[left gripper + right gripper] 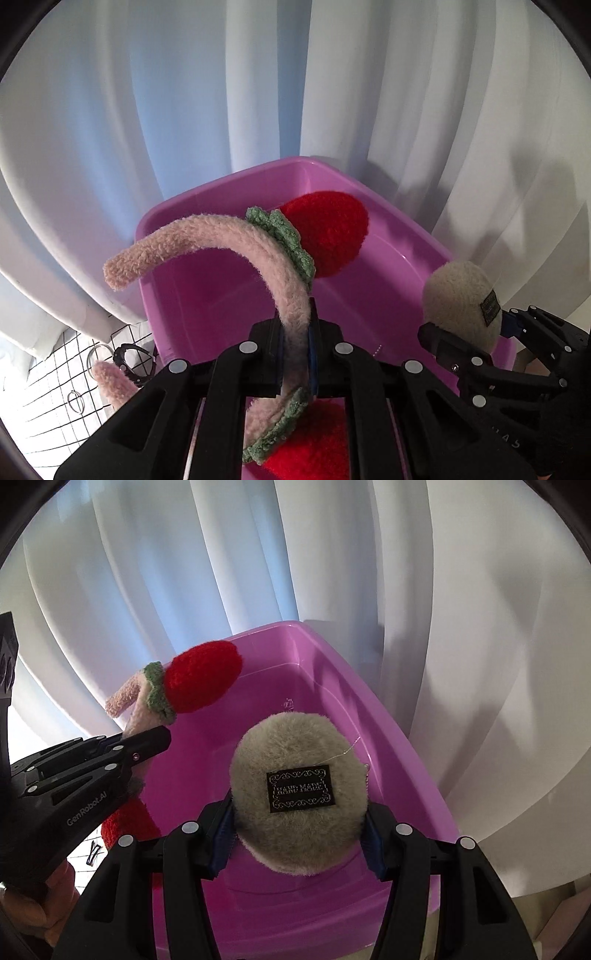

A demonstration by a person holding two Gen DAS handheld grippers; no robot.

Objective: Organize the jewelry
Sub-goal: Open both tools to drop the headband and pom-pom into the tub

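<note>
My left gripper [295, 343] is shut on a fuzzy pink headband [229, 236] with red strawberry ornaments [328, 232], held over a purple plastic bin [402, 258]. My right gripper [297, 819] is shut on a round beige fluffy pad [295, 760] with a black "hand made" label, held over the same bin [369, 709]. The left gripper [122, 753] with the headband [199, 683] shows at the left of the right wrist view. The right gripper [469, 343] with the pad [458, 295] shows at the right of the left wrist view.
White curtains [258, 92] hang close behind the bin. At lower left, a white grid-patterned cloth [48, 406] holds a silver ring [96, 352], a black watch [133, 362] and another hoop [75, 401]. Black hair clips [94, 849] lie on it too.
</note>
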